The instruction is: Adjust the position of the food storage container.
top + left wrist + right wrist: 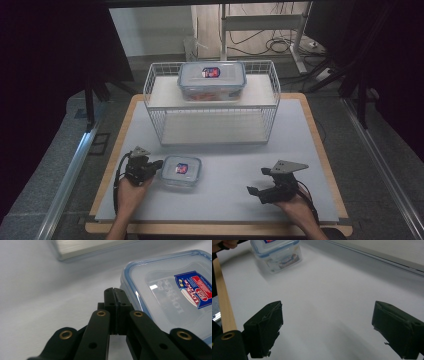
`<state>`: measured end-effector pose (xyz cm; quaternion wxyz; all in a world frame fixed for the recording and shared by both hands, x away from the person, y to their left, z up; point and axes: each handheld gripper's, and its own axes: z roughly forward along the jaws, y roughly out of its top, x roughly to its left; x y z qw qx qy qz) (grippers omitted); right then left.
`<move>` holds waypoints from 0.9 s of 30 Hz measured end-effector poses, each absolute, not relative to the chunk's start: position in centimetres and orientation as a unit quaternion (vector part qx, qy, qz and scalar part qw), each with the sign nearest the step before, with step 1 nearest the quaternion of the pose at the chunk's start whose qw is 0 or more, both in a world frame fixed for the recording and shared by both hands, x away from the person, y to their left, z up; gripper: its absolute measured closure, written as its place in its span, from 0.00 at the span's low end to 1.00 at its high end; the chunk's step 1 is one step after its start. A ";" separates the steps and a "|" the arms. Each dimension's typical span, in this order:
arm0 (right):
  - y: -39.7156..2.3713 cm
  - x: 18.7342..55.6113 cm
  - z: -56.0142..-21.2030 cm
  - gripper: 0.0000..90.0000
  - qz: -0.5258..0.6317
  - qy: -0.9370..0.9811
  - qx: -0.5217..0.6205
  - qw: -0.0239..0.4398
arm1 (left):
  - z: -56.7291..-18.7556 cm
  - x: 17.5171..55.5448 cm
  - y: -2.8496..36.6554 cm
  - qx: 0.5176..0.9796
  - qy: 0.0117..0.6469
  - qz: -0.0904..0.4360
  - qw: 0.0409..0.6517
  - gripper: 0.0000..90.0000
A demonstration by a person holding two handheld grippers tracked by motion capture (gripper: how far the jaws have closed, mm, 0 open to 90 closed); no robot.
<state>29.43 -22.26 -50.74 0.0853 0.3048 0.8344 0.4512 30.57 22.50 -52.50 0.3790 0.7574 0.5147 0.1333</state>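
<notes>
Dim room, grey floor [55,165], perhaps cables [272,46] behind.

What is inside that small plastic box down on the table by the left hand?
The small box has a clear lid with a red-and-blue label. Through its clear wall, the right gripper view shows something printed inside, but the blur hides what it is.

The small box [172,297] near the table's front-left corner has a blue and red sticker [196,288] on its clear lid; the left gripper view shows "LOCK" on it in white, with smaller print too fine to read. Raised letters [172,298] moulded into the lid beside the sticker seem to read "LOCK" too, faintly. The sticker on the large box [212,80] is too small to read.
</notes>
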 end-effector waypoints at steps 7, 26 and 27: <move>-22.1 29.6 -50.7 0.08 0.452 0.829 0.318 0.088 | -52.4 30.4 19.8 0.773 0.492 0.113 0.383 1.00; -22.2 29.5 -50.5 0.15 0.424 0.843 0.319 0.085 | -52.4 29.2 15.4 0.797 0.453 0.058 0.395 1.00; -22.2 29.5 -50.5 0.16 0.422 0.844 0.321 0.084 | -52.4 29.1 15.2 0.799 0.450 0.056 0.394 1.00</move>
